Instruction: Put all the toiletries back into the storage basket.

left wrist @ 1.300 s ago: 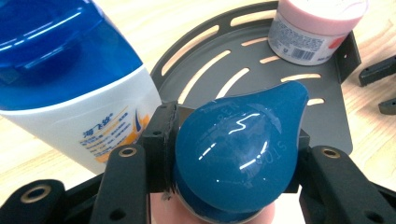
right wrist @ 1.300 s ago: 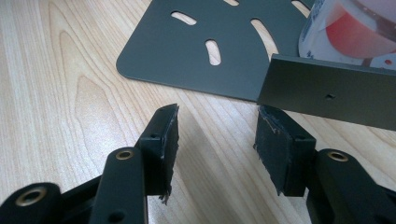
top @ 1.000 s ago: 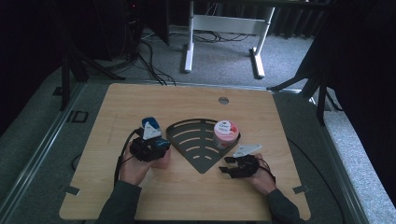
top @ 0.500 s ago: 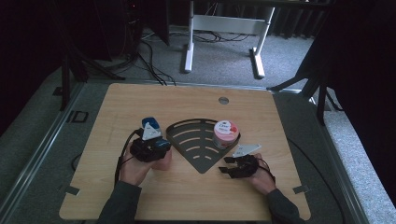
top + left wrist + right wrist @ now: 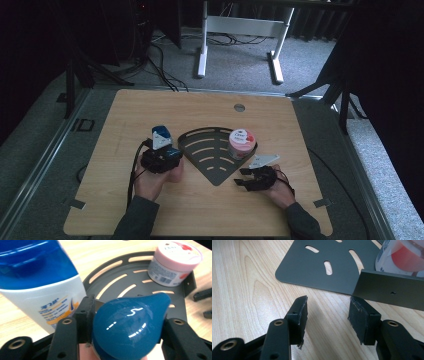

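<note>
A dark fan-shaped slotted tray (image 5: 212,152) lies mid-table, and a pink-lidded jar (image 5: 241,143) stands in its right corner. My left gripper (image 5: 167,154) sits just left of the tray, shut on a glossy blue teardrop-shaped object (image 5: 130,326), which its jaws pinch from both sides. A white bottle with a blue cap (image 5: 161,137) stands upright right behind that gripper, large in the left gripper view (image 5: 42,282). My right gripper (image 5: 252,178) rests low at the tray's right edge, open (image 5: 327,315) over bare wood. The tray's raised side wall (image 5: 389,291) is just beyond its right jaw.
The jar (image 5: 404,257) rises close behind the tray wall in the right gripper view. The wooden table (image 5: 150,107) has a small round grommet (image 5: 239,107) at its back. White desk legs (image 5: 202,55) and cables lie on the floor beyond.
</note>
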`<control>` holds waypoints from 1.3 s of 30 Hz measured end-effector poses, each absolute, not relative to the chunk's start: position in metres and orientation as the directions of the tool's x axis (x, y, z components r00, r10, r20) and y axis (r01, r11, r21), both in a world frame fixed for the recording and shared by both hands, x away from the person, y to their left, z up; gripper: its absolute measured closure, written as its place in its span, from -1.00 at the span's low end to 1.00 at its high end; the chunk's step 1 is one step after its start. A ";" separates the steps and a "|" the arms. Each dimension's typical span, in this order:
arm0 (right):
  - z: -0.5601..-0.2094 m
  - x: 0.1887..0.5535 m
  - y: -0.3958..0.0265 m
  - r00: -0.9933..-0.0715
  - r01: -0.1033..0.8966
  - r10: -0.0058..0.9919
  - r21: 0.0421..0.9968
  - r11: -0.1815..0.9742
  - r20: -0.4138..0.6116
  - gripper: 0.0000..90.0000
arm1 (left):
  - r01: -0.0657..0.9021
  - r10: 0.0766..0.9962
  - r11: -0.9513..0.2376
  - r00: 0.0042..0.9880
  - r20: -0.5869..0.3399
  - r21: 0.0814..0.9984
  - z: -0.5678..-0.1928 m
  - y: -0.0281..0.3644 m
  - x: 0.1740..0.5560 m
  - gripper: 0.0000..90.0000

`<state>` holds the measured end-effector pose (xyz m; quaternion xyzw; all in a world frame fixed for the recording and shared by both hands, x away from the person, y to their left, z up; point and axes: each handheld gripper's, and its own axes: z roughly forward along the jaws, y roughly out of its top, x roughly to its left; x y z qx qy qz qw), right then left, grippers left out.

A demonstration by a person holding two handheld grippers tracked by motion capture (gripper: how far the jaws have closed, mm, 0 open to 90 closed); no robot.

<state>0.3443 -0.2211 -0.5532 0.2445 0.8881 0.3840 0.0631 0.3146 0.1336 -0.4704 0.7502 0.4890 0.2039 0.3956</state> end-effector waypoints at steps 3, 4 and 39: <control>-0.553 0.344 -0.221 -0.872 0.386 0.483 0.713 0.585 0.076 0.09 | 0.579 0.900 -0.210 0.430 -0.076 0.787 -0.469 0.132 0.314 0.16; -0.553 0.344 -0.221 -0.872 0.386 0.483 0.713 0.585 0.076 0.09 | 0.583 0.899 -0.213 0.431 -0.076 0.784 -0.469 0.133 0.315 0.17; -0.554 0.345 -0.222 -0.873 0.384 0.482 0.716 0.583 0.075 0.09 | 0.516 0.800 -0.377 0.599 -0.010 0.769 -0.455 0.132 0.311 0.18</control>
